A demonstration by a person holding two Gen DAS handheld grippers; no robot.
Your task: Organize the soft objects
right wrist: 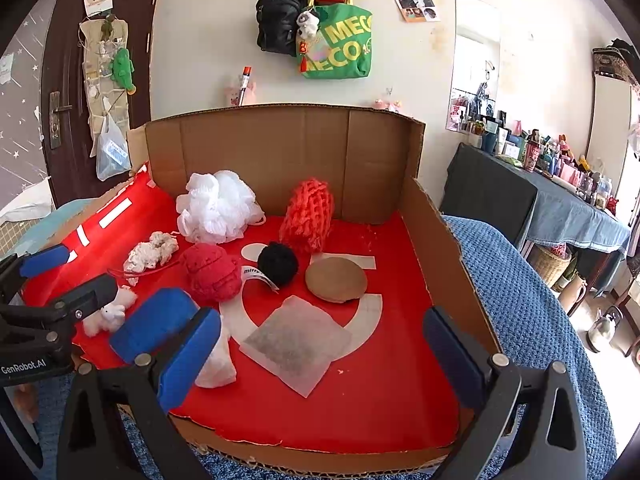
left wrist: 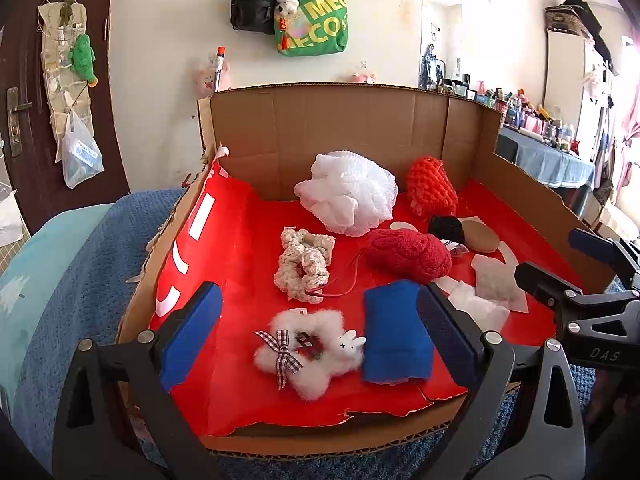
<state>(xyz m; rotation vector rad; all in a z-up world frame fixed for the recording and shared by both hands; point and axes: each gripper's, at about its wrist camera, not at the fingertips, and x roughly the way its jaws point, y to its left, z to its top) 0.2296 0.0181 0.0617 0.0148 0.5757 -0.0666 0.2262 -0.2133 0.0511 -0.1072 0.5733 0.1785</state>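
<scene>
- Both sets of jaws stand wide apart with nothing between them: the left gripper [left wrist: 320, 320] hangs over the near edge of the cardboard tray [left wrist: 340, 120], and the right gripper [right wrist: 320, 356] hangs over the same edge further to the right.
- The soft things all lie inside the tray on its red lining, spread loosely with no plain grouping.
- At the back sit a white mesh pouf [left wrist: 346, 196] and an orange knitted piece [left wrist: 430, 188], close together.
- In the middle are a cream crocheted scrunchie [left wrist: 304, 264], a red yarn ball [left wrist: 408, 254] trailing a thin red strand, a black pom-pom [right wrist: 278, 262] and a flat brown round pad [right wrist: 336, 279].
- Nearest the grippers lie a fluffy white star with a checked bow [left wrist: 308, 350], a blue felt pouch [left wrist: 396, 332], and two pale sachets [right wrist: 298, 344].
- From where I stand, I cannot judge how far the sorting has got: everything is in the tray, which may be the goal, yet the scatter could equally be a heap waiting to be arranged.
- Nothing is in either gripper, so no item is in transit at this moment.
</scene>
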